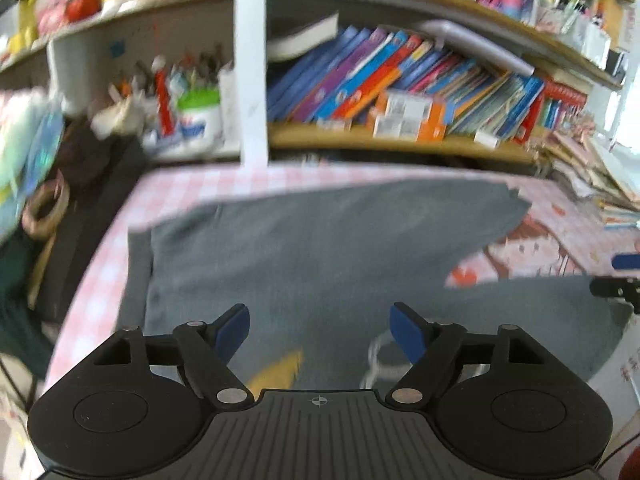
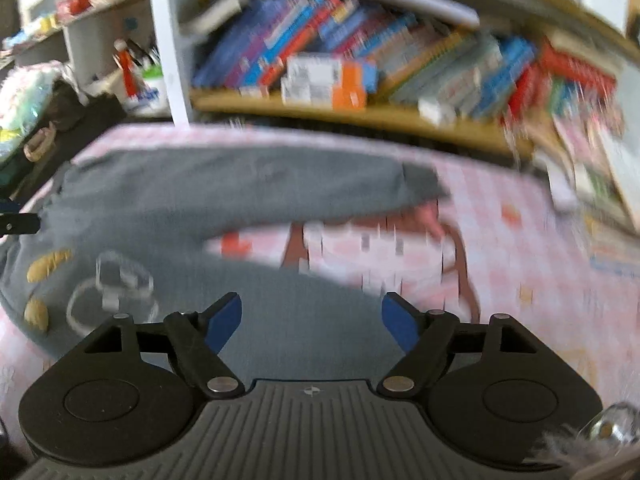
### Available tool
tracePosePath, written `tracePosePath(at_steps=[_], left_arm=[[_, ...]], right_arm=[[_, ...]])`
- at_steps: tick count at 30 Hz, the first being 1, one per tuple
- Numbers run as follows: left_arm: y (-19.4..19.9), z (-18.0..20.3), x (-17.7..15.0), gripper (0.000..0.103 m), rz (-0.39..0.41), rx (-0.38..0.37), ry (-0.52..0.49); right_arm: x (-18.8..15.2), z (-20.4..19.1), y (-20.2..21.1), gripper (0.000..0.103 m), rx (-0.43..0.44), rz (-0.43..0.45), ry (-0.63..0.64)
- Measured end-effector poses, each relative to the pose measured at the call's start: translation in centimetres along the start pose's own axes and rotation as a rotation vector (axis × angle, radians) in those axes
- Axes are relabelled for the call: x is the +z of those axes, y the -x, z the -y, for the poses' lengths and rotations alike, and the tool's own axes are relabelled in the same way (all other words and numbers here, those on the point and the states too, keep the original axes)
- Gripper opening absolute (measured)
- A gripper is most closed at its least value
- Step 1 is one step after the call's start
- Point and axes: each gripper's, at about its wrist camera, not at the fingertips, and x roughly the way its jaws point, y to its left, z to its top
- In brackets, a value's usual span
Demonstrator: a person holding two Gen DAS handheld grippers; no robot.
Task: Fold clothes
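Two grippers hang over the table with the pink checked cloth (image 1: 552,196), and both have their blue fingers spread wide with nothing between them. Under and ahead of the fingers of the left gripper (image 1: 320,330) lies the grey garment (image 1: 312,240), spread flat, with one long part reaching forward and to the right of the fingertips. A yellow patch and a white printed outline sit on the fabric just between the fingers, but the print is too blurred to read. From the right gripper (image 2: 311,320) the same garment (image 2: 224,188) fills the space before the fingers and to their left, with yellow shapes and a white outline left of the left finger. Beyond the fingertips stands a shelf of books (image 2: 360,52); their spines and the white labels on the orange box (image 1: 408,114) are smeared, no word is legible. The other gripper is cut off at the frame edge in each view.
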Motion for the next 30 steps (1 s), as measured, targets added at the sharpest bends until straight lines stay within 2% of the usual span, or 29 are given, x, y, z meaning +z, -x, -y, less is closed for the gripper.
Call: tracePosePath(at_steps=[5,7,10,14,20,25,30], left_arm=[[-0.3,0.0,4.3,0.087,0.086,-0.015,-0.090],[-0.7,0.0,5.9,0.088,0.118,-0.024,-0.120],[-1.9,-0.7,7.6,0.088,0.122,-0.017,-0.134],[-4.0,-2.2,8.6,0.088,0.085,-0.009,-0.118],[-8.2,-4.8,8.6,0.088,-0.010,-0.009,-0.091],[-11.8,-6.3,8.4,0.088,-0.087,0.007,-0.142],[-15.1,-7.8,9.0,0.088,-0.131,0.005,-0.170]], right_arm=[[5.0,0.8,-0.2,0.080,0.024,0.086,0.078],[6.7,1.1,-0.6,0.081,0.029,0.100,0.109],[8.7,1.6,-1.8,0.083,0.030,0.095,0.155],[10.4,2.3,-4.0,0.085,0.046,0.057,0.186],[11.1,4.1,-9.2,0.085,0.056,-0.057,0.185],[11.8,5.7,-14.1,0.085,0.024,-0.125,0.175],[13.6,7.3,-18.5,0.085,0.009,-0.165,0.170]])
